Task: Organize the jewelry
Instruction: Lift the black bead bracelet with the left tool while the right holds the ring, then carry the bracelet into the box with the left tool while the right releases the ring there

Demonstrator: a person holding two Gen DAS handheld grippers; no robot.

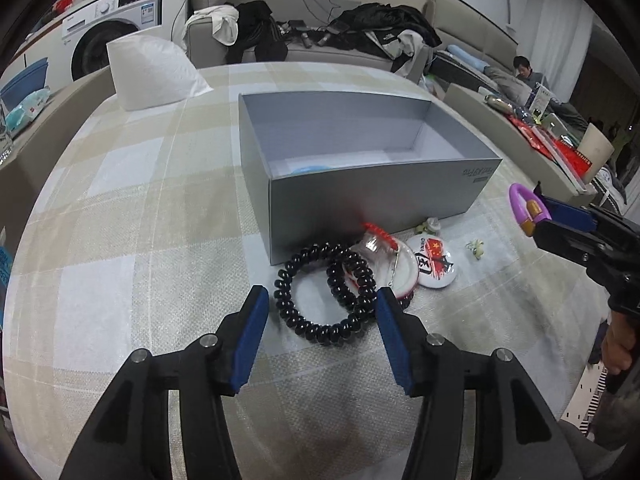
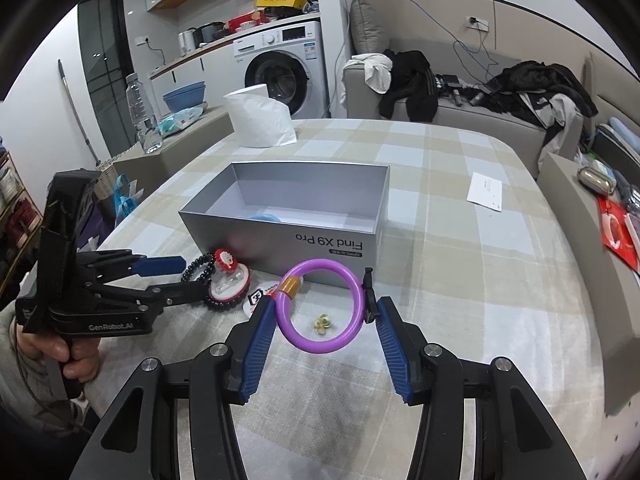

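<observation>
The left hand-held gripper [image 1: 320,300] stood open and empty over the black bead bracelet [image 1: 326,294] at lower centre of its view, just below the grey box [image 1: 372,196] on the checked table [image 1: 120,240]. The right hand-held gripper [image 2: 326,310] gripped the purple ring bangle [image 2: 324,306] across its width, low in its frame. The bracelet looked light, limp and glossy, likely slippery; pinching one bead strand across seemed safest
</observation>
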